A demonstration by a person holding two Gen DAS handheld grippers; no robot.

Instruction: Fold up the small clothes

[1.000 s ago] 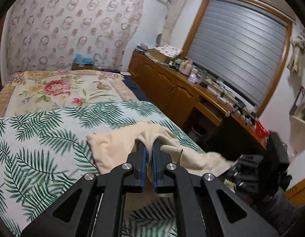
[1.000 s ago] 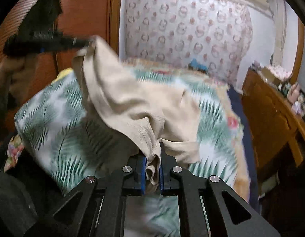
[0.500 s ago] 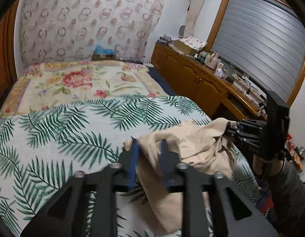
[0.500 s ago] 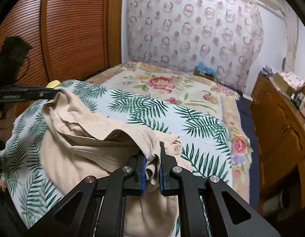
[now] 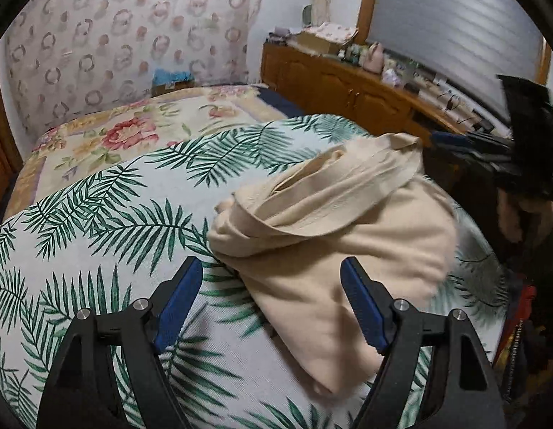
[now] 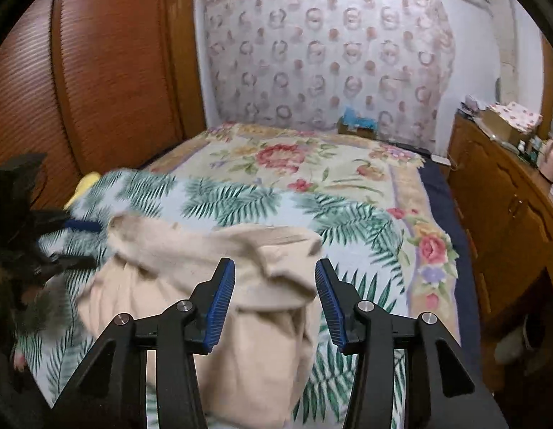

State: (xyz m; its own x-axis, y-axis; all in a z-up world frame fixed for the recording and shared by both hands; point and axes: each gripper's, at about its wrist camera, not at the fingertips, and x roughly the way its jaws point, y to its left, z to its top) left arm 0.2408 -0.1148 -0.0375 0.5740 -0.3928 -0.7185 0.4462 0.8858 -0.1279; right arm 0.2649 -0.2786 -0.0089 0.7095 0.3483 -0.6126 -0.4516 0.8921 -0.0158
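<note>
A soft beige piece of clothing point(image 5: 333, 236) lies bunched up on the bed point(image 5: 108, 214), on the cover with green palm leaves. The left gripper point(image 5: 271, 295) sits just over its near edge. Its jaws are opening and pinch nothing. The right gripper point(image 6: 274, 295) is at the other side of the clothing, jaws opening too, with cloth between them but not squeezed.

The bed point(image 5: 79, 257) wears a palm-leaf sheet point(image 5: 126, 214), with a flowered blanket point(image 5: 126, 132) beyond it toward twelve o'clock. A beige garment point(image 5: 333, 221) lies crumpled directly on the palm-leaf sheet, toward three o'clock in the left wrist view.
</note>
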